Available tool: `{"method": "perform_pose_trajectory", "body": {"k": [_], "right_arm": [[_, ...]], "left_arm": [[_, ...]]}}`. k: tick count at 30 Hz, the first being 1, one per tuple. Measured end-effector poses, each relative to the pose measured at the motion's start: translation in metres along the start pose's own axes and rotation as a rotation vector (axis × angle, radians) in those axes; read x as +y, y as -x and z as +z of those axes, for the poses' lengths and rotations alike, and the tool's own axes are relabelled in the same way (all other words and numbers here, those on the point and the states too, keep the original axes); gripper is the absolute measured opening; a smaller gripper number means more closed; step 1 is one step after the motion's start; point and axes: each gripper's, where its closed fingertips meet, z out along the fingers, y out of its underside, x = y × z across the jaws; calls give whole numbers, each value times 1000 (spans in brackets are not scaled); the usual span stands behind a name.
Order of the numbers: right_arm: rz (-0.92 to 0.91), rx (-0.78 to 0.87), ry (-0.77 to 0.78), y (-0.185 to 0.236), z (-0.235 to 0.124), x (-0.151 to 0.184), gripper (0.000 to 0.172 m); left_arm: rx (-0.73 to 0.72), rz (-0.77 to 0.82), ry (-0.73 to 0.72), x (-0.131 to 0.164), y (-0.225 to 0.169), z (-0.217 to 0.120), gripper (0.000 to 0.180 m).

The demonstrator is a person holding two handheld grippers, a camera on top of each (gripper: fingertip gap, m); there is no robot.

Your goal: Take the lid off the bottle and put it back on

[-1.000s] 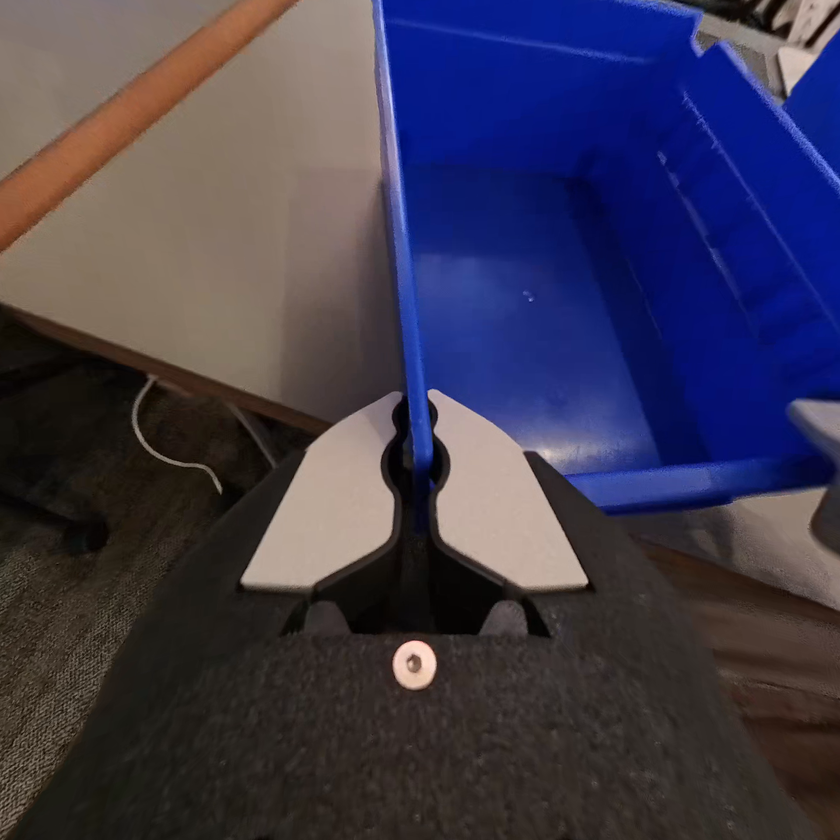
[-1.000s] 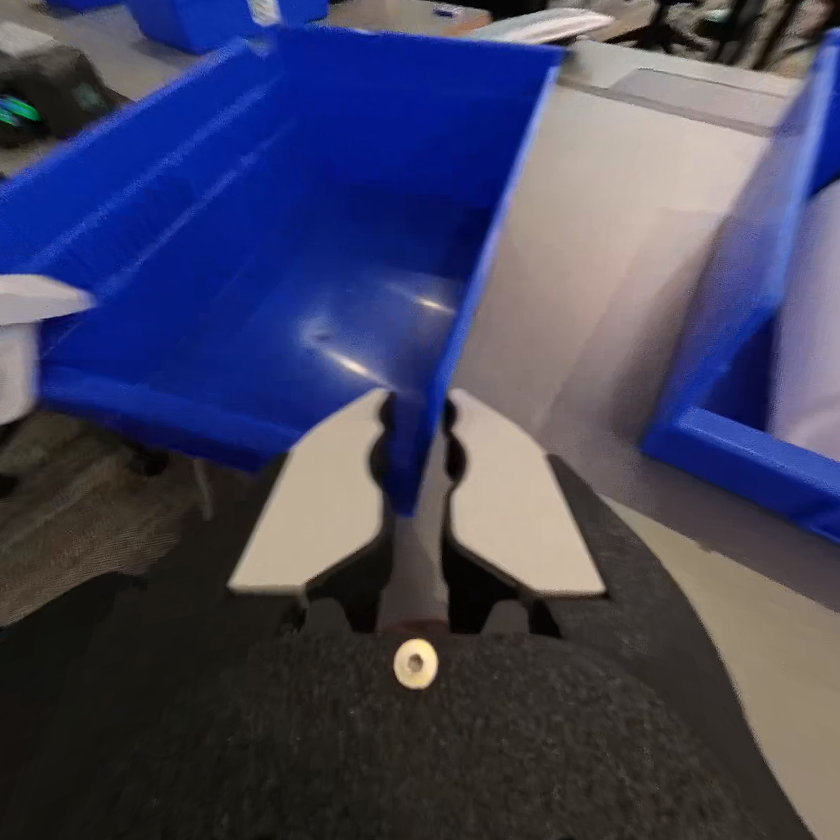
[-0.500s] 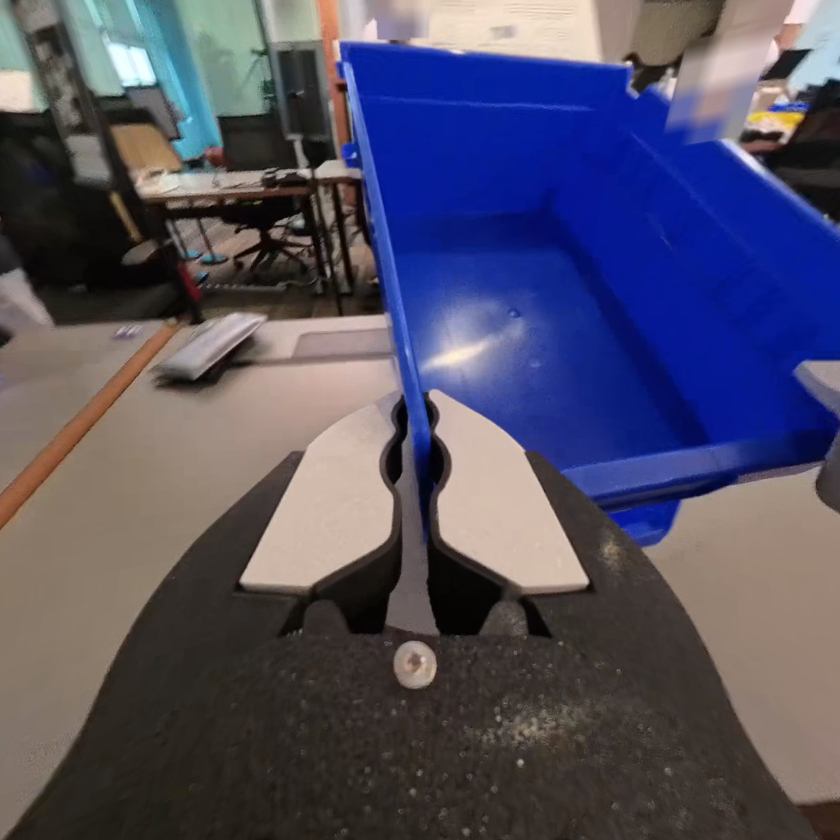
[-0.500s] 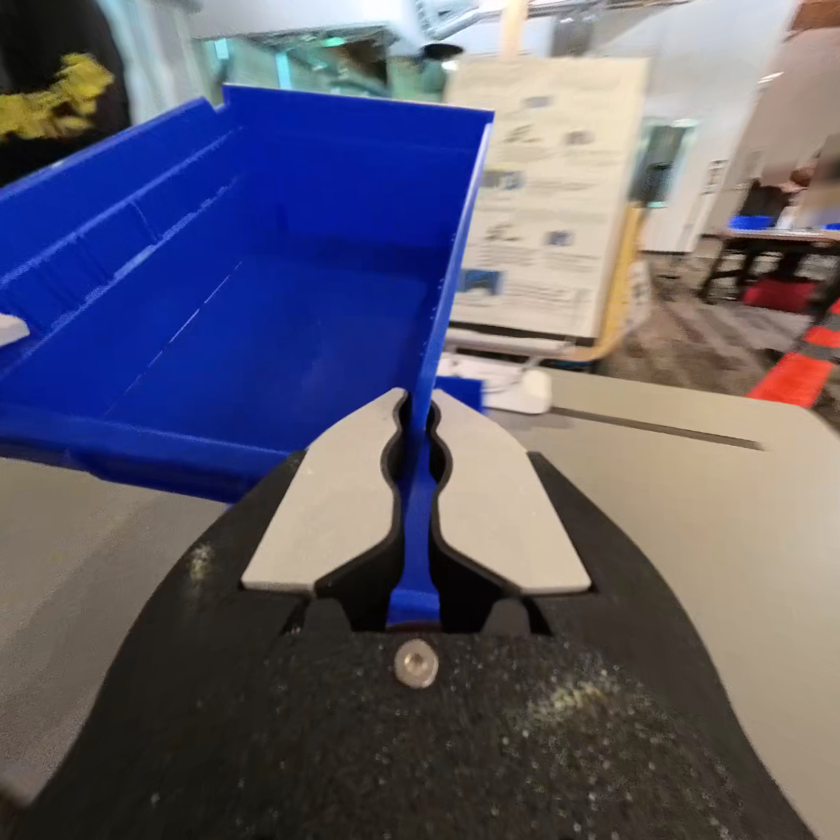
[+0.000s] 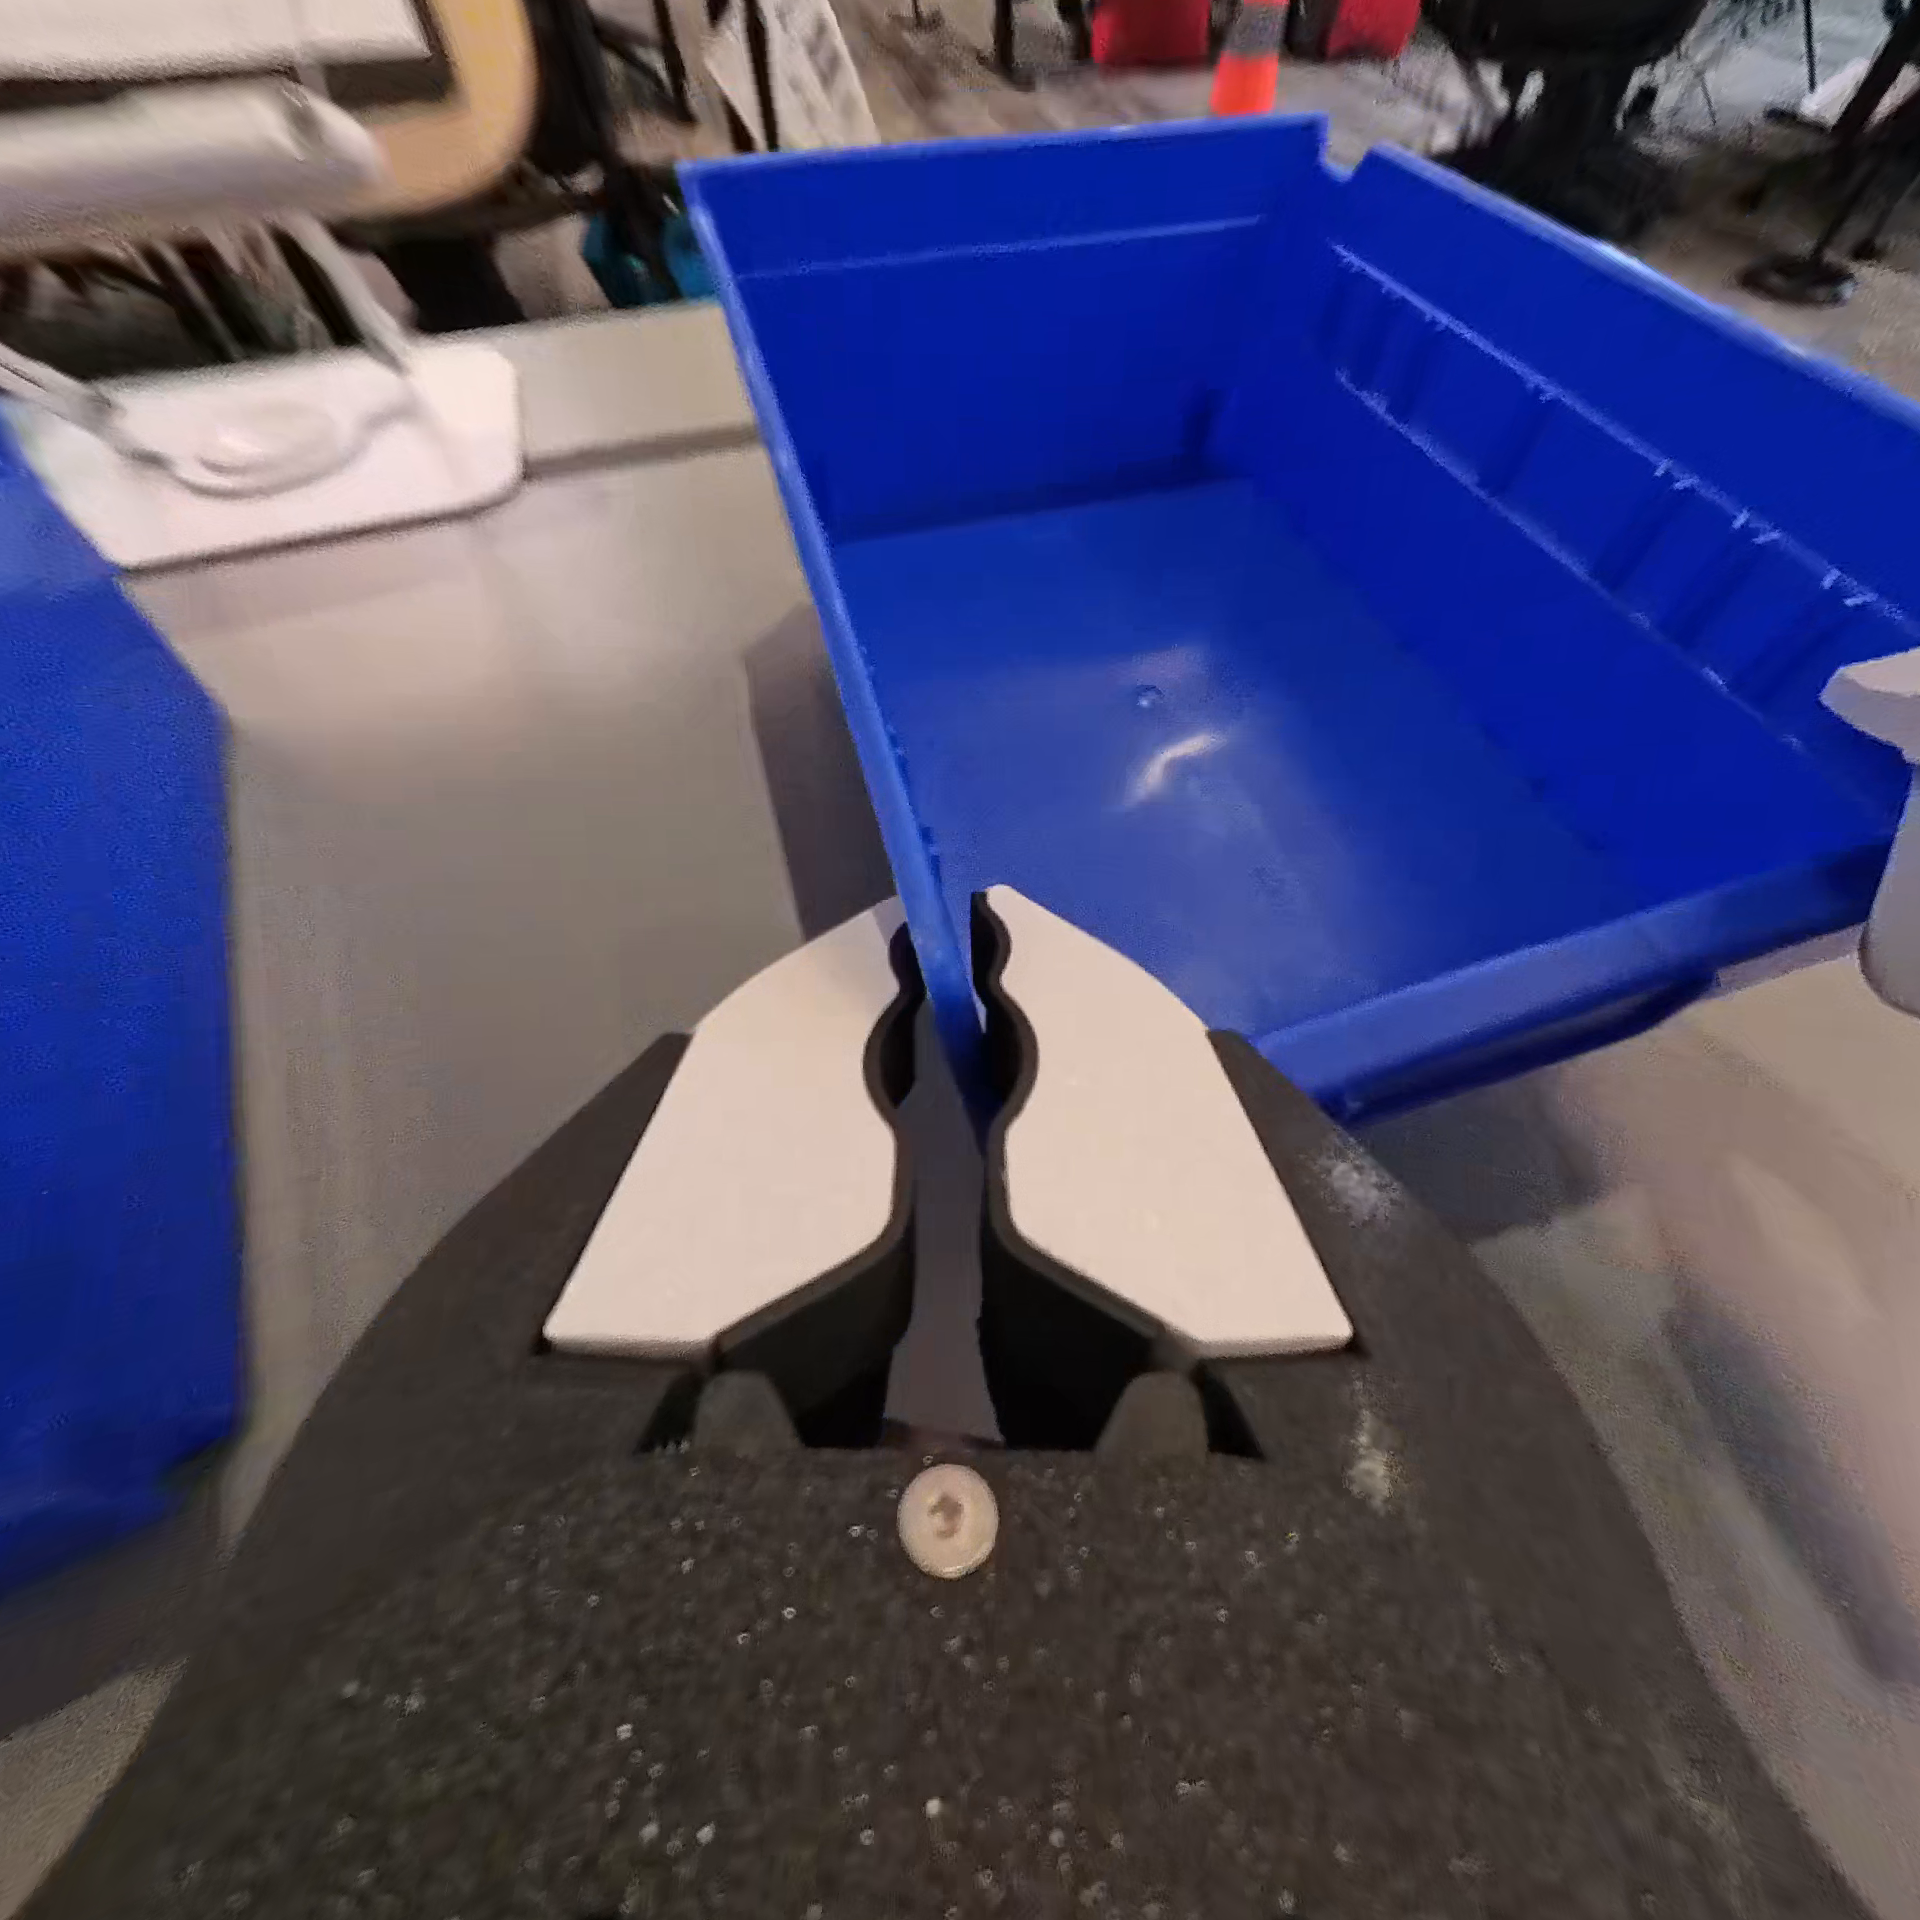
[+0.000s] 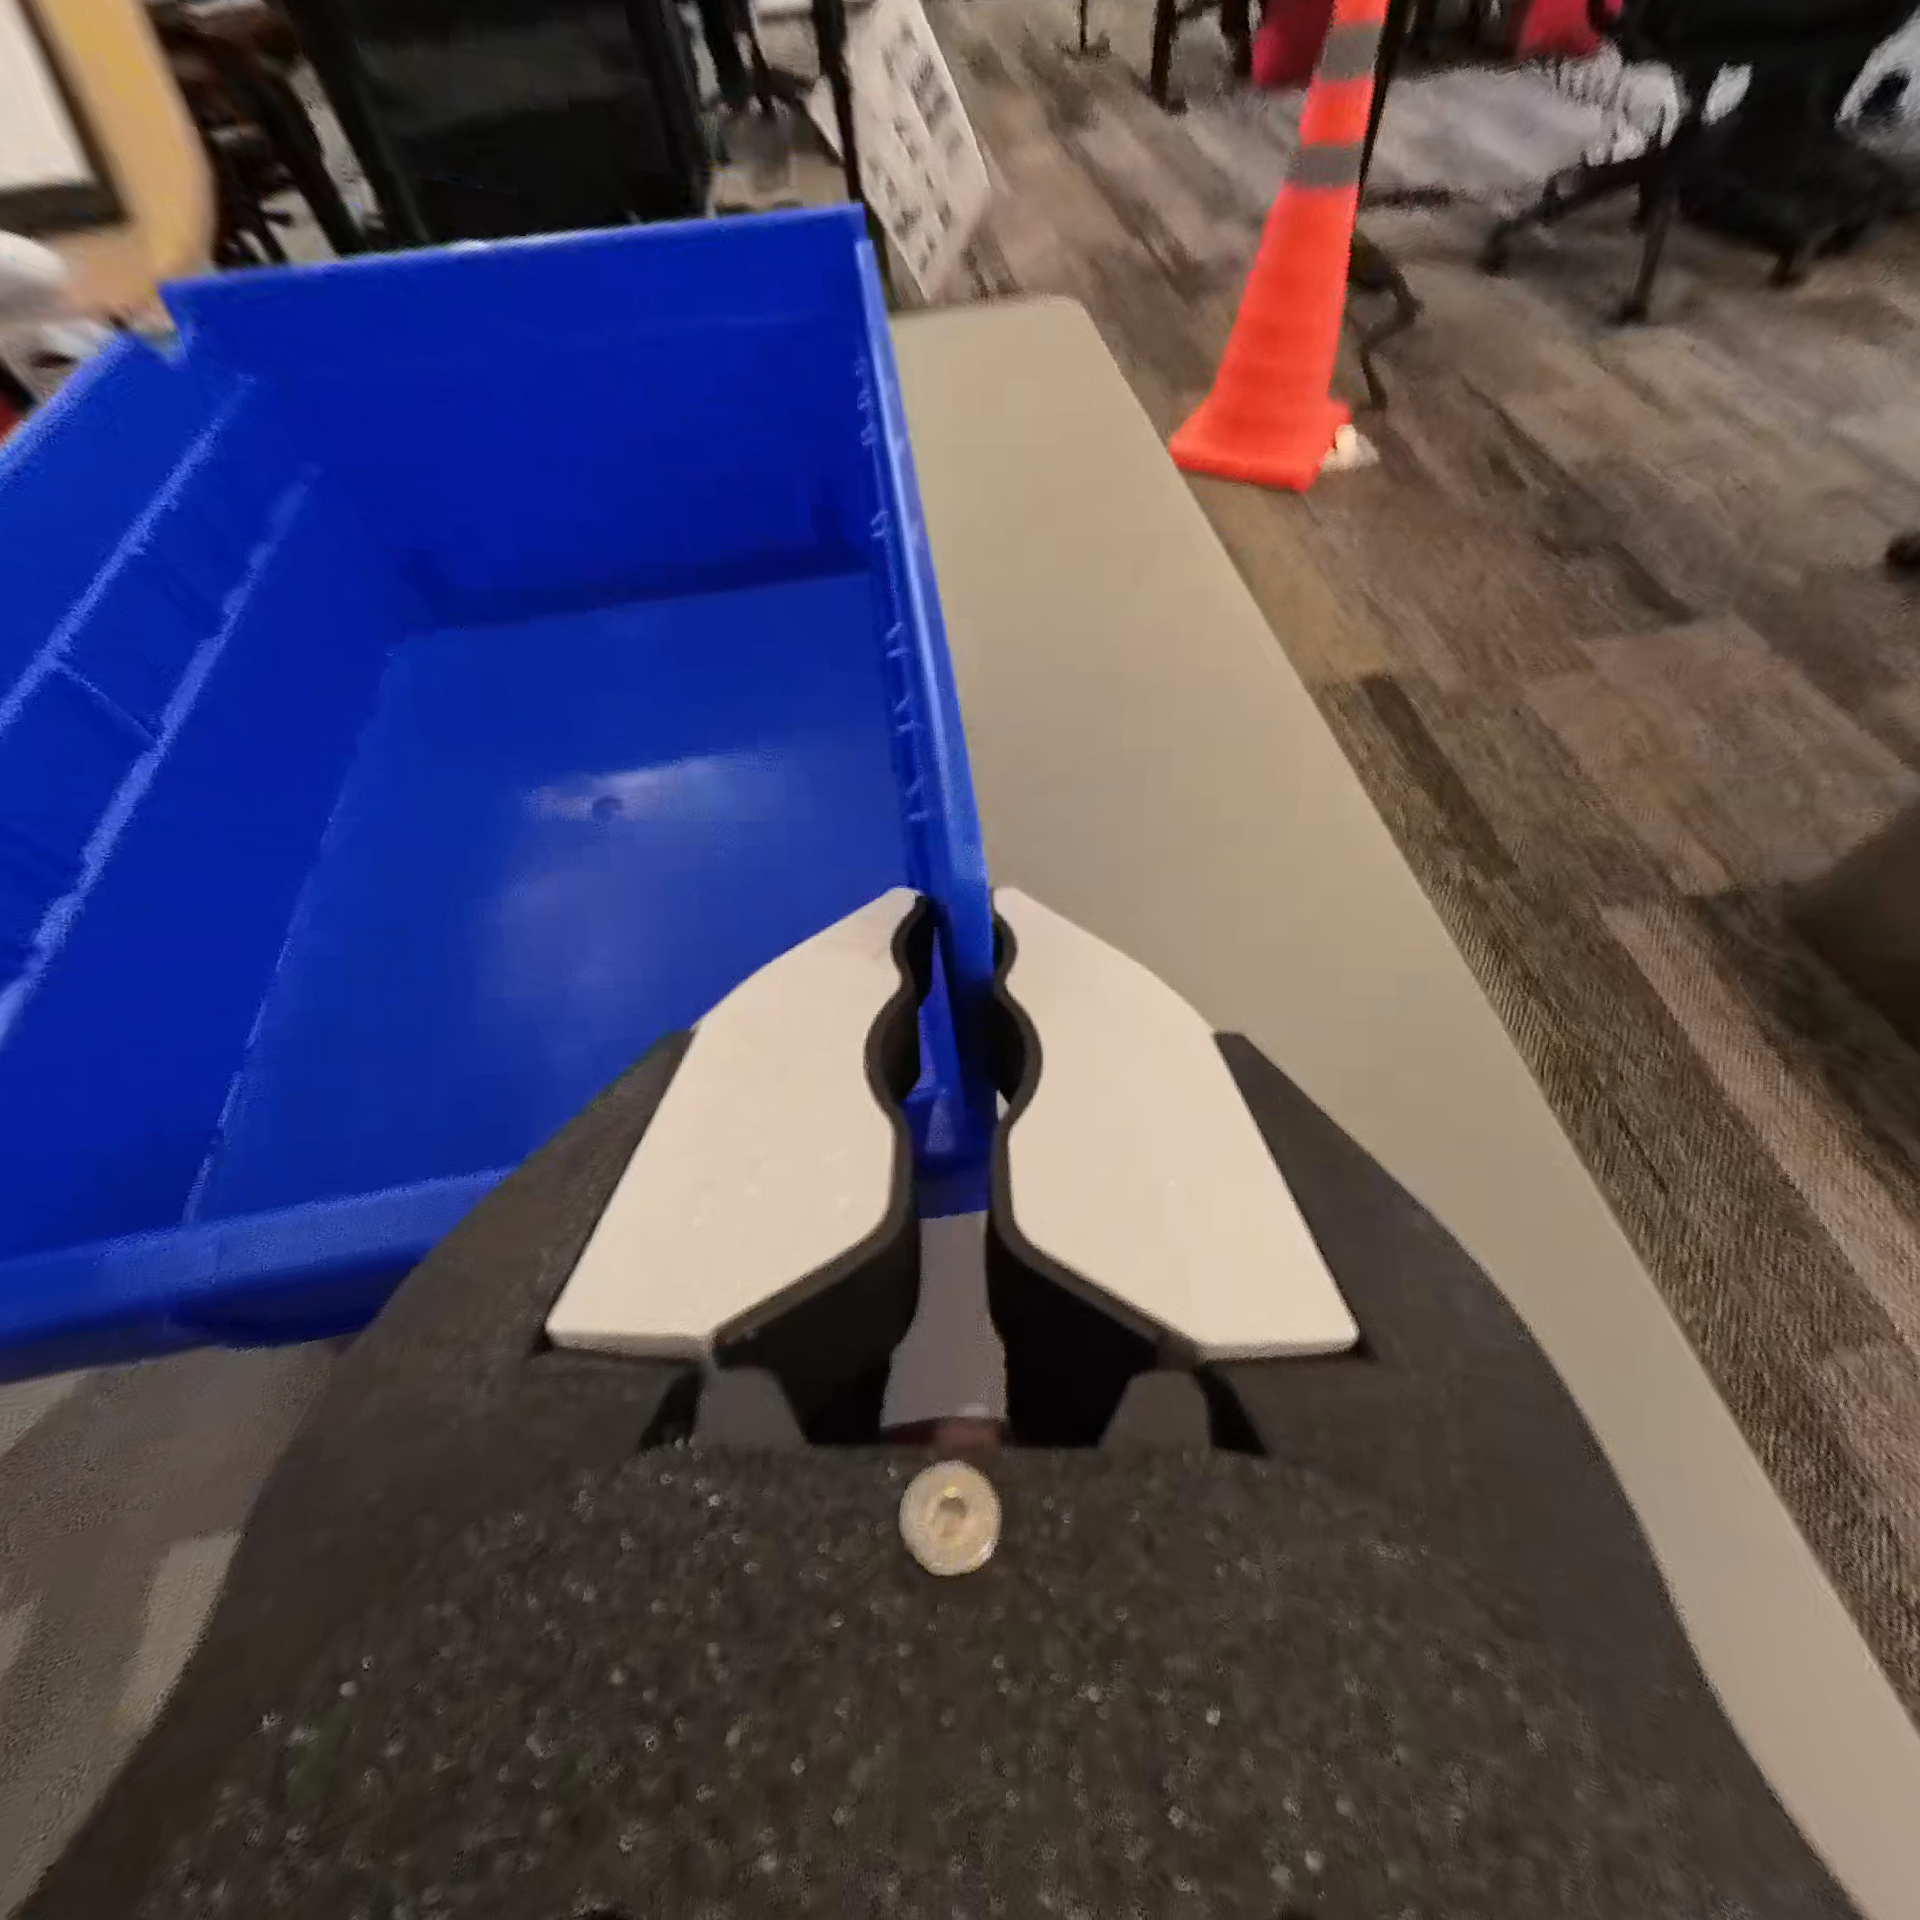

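The grey table (image 5: pixel 499 831) was the largest thing in sight, and on or just above it sat the empty blue bin (image 5: pixel 1299 748), gripped from both sides. The left gripper (image 5: pixel 940 977) had its jaws clamped on the bin's left wall, the right gripper (image 6: pixel 951 977) on its right wall, each near the 6 o'clock corner. Neither the bottle nor its lid appeared in either view, so the task's own step looked not yet begun.

The main risk seemed to be the thin walls sliding out of the narrow pinches: both grips sat at the near end, so the far end could sag and lever the bin free. If one side let go first, the bin might twist and knock the second blue bin (image 5: pixel 94 987) at 9 o'clock.

The left wrist view alone showed that second bin, a white stand (image 5: pixel 312 447) at 10 o'clock, and a pale tip of the other gripper (image 5: pixel 1881 696) at 3 o'clock. The right wrist view alone showed the table's right edge, the wood-pattern floor (image 6: pixel 1662 831) and an orange cone (image 6: pixel 1288 312) at 1 o'clock
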Motion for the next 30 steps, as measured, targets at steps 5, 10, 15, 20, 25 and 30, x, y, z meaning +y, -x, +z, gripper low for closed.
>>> {"method": "perform_pose_trajectory", "body": {"k": [5, 10, 15, 20, 25, 30], "right_arm": [[28, 7, -82, -21, 9, 10, 21], [-53, 11, -357, 13, -63, -53, 55], [-146, -340, -381, 175, -97, -53, 59], [-148, -496, -107, 332, -67, 33, 64], [-208, -347, 44, 372, -18, 70, 21], [-162, -327, 13, 411, -31, 55, 4]], "left_arm": [[126, 100, 7, 8, -18, -1, 39], [352, 86, -4, -25, 28, -94, 79], [83, 21, -73, -27, 204, -156, 80], [-259, -58, 39, 46, 358, -156, 81], [-2, -164, 124, 83, 343, -111, 32], [-140, -156, 121, 73, 398, -121, 3]]}}
